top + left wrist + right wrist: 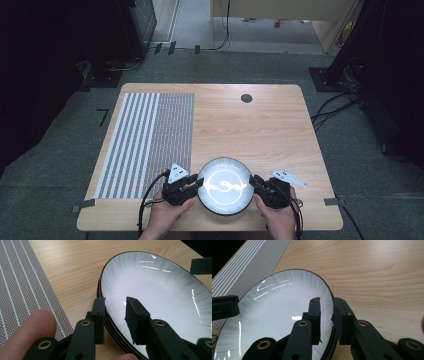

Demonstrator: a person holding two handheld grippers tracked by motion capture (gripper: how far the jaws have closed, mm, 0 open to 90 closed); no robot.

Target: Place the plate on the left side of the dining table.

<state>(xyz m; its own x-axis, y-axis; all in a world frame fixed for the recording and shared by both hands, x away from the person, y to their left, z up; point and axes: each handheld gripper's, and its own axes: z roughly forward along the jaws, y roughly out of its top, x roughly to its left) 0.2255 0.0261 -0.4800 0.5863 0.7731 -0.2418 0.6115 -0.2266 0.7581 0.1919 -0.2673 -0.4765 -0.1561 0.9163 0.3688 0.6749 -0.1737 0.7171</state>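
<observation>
- The plate (224,186) sits at the near edge of the counter (260,125), just right of the striped placemat (145,142), between your two grippers. It looks like the top of a small stack; the left gripper view shows more rims under it.
- Your left gripper (115,308) has its jaws narrowed around the plate's left rim, one inside the bowl and one outside. A gap shows on the inner side, so you may not have a firm pinch yet.
- Your right gripper (326,307) straddles the opposite rim with narrow jaws, seemingly against the edge.
- If you lift while one side is loose, the glazed rim could slide out and the plate tip toward that side.
- If a jaw has caught the rim below too, the lower plate may rise and then drop.
- Uneven lifting would tilt the plate near the counter's edge, where it could fall.
</observation>
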